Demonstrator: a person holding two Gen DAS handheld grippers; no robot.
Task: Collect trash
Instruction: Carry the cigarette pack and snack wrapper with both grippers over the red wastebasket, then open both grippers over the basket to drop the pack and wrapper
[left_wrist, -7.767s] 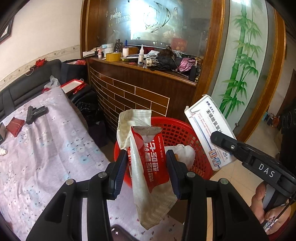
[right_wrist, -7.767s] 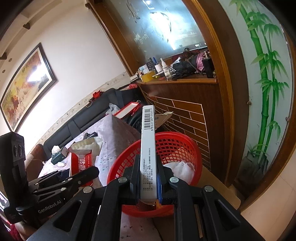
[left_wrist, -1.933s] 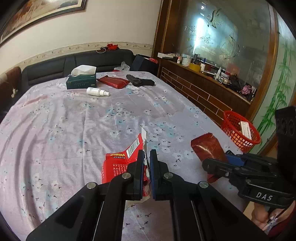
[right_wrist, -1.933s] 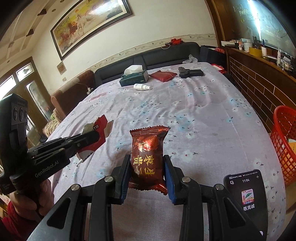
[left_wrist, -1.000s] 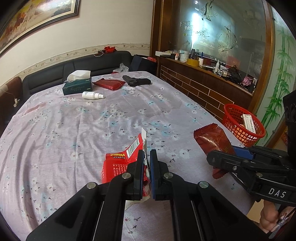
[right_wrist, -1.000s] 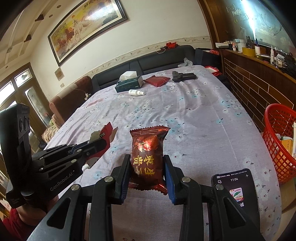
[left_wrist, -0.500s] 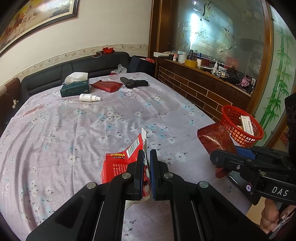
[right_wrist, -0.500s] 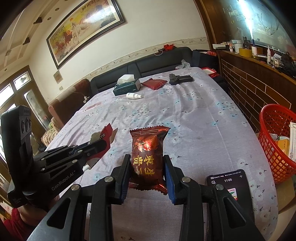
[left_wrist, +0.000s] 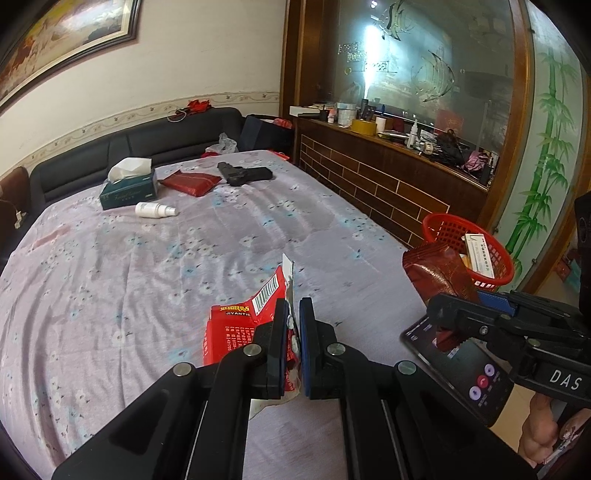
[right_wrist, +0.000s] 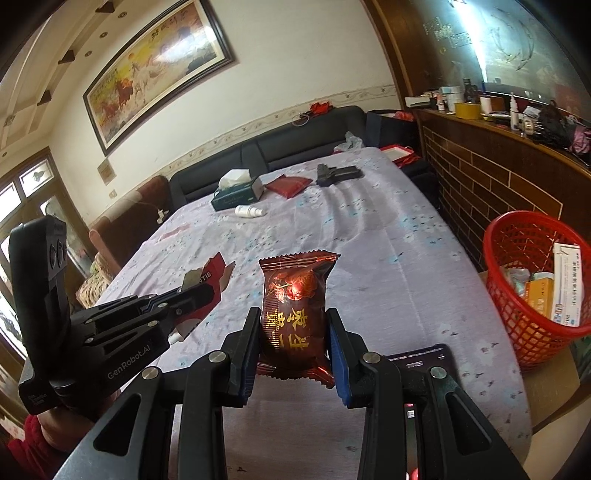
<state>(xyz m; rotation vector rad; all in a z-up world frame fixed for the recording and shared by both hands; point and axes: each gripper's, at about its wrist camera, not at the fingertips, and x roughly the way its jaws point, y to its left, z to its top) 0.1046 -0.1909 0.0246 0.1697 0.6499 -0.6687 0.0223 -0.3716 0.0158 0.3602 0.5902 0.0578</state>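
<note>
Both tools have lifted their loads clear of the desk (left_wrist: 155, 266) and swung round, so the red basket (right_wrist: 517, 325), a small shape at the far right a couple of seconds ago, now looms larger ahead and to the right of each tool. The left tool (left_wrist: 292, 325) stays clamped nearly shut on the thin edge of a torn red wrapper (left_wrist: 240, 328), which hangs to the left of its jaws. The right tool (right_wrist: 293, 354) keeps its part-open grip on a dark red snack packet (right_wrist: 293, 306), standing upright between the pads. The basket, below the desk's far-right edge, already holds cartons and paper. A phone (left_wrist: 461, 373) lies just under the right tool on the desk.

By my reading, pick-up is done for this pair and the carry has begun; what remains is to bring each tool over the basket's rim and let go.
</note>
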